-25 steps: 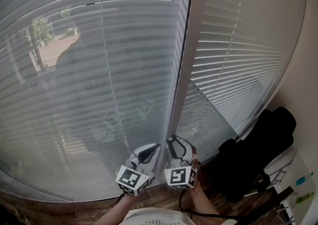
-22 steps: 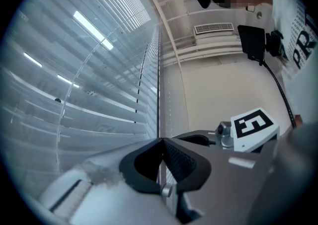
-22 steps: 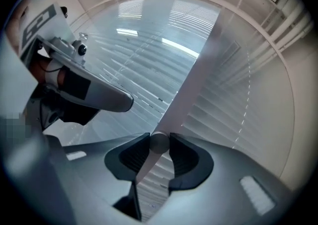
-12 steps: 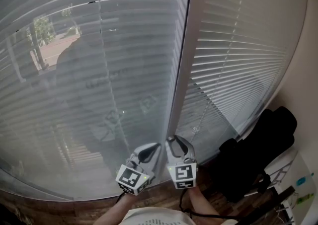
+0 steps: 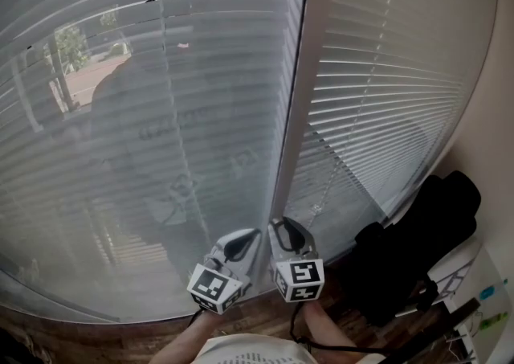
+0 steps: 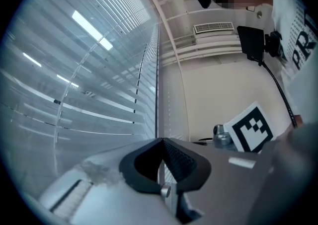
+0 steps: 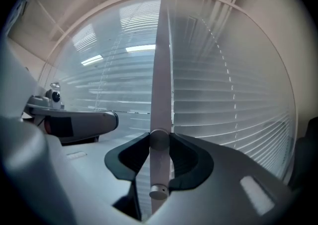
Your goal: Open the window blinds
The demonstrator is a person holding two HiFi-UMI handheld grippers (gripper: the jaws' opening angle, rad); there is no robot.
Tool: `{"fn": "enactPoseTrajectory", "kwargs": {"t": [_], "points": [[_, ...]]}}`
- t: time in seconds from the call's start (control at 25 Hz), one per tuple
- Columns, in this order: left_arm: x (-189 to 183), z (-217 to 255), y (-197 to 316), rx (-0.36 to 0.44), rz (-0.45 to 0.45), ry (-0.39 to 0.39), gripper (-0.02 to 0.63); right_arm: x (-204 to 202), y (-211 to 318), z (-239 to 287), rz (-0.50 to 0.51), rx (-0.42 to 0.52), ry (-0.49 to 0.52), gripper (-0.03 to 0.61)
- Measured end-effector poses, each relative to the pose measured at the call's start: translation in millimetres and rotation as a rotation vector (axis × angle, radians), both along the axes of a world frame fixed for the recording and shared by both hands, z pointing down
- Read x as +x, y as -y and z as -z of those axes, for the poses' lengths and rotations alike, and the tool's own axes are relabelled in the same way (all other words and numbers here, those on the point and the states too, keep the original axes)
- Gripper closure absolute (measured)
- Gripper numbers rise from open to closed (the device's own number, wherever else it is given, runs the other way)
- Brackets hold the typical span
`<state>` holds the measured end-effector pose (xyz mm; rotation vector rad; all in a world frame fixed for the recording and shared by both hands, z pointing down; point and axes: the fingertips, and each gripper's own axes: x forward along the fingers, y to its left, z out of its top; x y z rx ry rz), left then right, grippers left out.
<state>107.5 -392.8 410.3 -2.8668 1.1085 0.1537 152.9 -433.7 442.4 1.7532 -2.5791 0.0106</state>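
Blinds: two panels on one window, split by a white post (image 5: 295,113). Left blind (image 5: 161,97) has slats tilted enough that trees and ground outside show through, plus a person's dim reflection. Right blind (image 5: 385,89) reads pale and mostly opaque.
Tilt wand (image 7: 160,95): pale rod hanging straight down in front of the post, lower end at the window's bottom edge.
Right gripper (image 7: 160,140): jaws clamped on the wand's lower end, tips pressing both sides, pointing roughly level at the glass.
Left gripper (image 6: 161,142): just beside the right one at the foot of the post. Jaw tips meet, nothing between them. It touches neither wand nor slats as far as I can tell.
Black chair (image 5: 418,250): off the window's bottom right corner. Brown wood floor (image 5: 72,334) along the bottom edge.
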Motion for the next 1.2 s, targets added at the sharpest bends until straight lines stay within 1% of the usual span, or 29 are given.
{"fn": "enactPoseTrajectory", "kwargs": {"t": [0.12,0.36,0.44,0.52,0.6,0.68,0.88,1.0,1.08,1.2], "points": [[-1,0,0,-0.010,0.010,0.001,0.621,0,0,0,-0.006,-0.014,0.042,0.445],[-2,-2,0,-0.015,0.018,0.003,0.621,0,1,0,-0.019,-0.023,0.082,0.445],[-5,-1,0,-0.023,0.034,0.004,0.621,0,1,0,-0.014,-0.025,0.087,0.445],[-5,1,-1,-0.017,0.034,0.001,0.621,0,1,0,-0.013,-0.025,0.066,0.445],[-5,2,-2,-0.010,0.029,-0.003,0.621,0,1,-1,-0.018,-0.019,-0.015,0.445],[-5,0,-3,-0.019,0.030,0.000,0.621,-2,-2,-1,-0.021,0.001,-0.139,0.443],[-5,-1,-1,-0.016,0.026,0.004,0.621,-5,-11,1,-0.032,0.092,-0.532,0.443],[-4,2,-2,-0.011,0.017,-0.019,0.621,-8,-14,0,-0.040,0.154,-0.754,0.443],[-3,-1,-2,-0.012,0.013,-0.011,0.621,-10,-12,-1,-0.039,0.187,-0.847,0.443],[-4,0,-1,-0.016,0.025,0.002,0.621,-12,-8,-2,-0.031,0.210,-0.919,0.442]]}}
